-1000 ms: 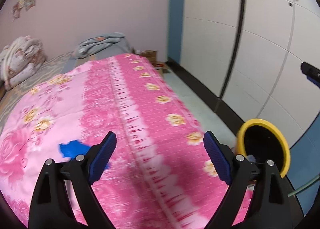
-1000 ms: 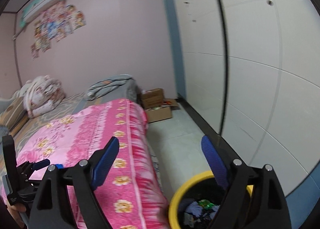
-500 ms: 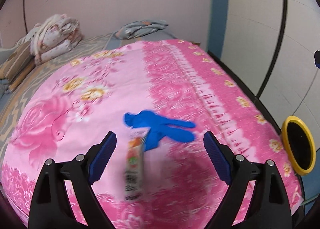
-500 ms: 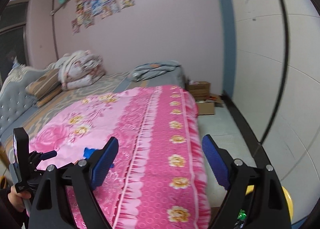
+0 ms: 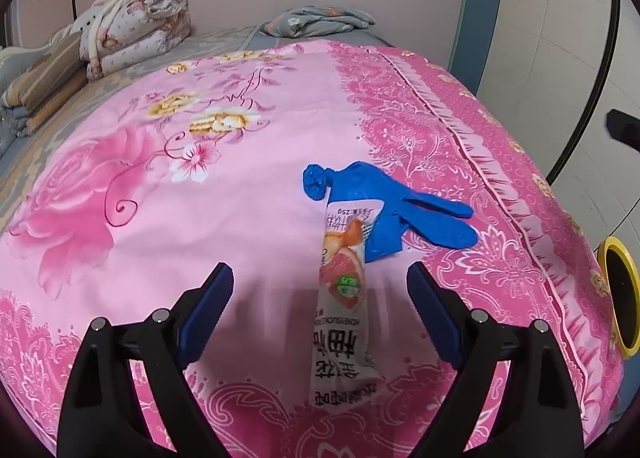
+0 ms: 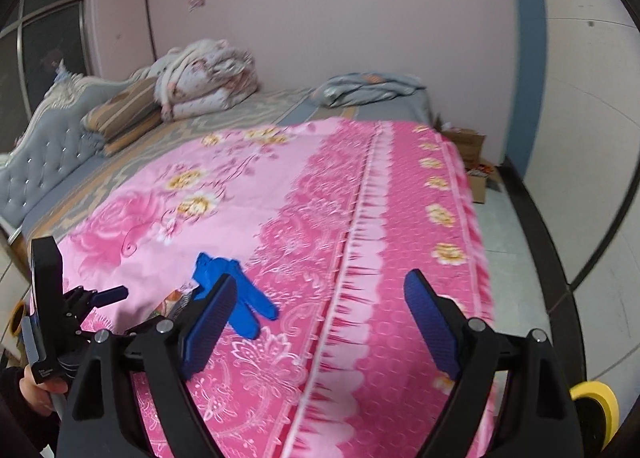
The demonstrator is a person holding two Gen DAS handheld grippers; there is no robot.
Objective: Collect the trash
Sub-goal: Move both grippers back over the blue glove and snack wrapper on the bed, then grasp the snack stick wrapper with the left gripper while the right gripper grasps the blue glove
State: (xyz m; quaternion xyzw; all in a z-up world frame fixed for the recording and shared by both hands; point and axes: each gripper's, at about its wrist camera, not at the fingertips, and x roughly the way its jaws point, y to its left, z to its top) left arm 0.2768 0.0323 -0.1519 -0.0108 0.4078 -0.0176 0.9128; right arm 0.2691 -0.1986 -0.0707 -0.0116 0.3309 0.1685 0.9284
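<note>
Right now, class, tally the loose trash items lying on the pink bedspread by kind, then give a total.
Blue disposable glove: 1
Snack wrapper: 1
Total: 2

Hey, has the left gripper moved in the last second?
Yes. The left gripper swung left, away from the yellow trash bin, and now points over the snack wrapper beside the blue glove.
</note>
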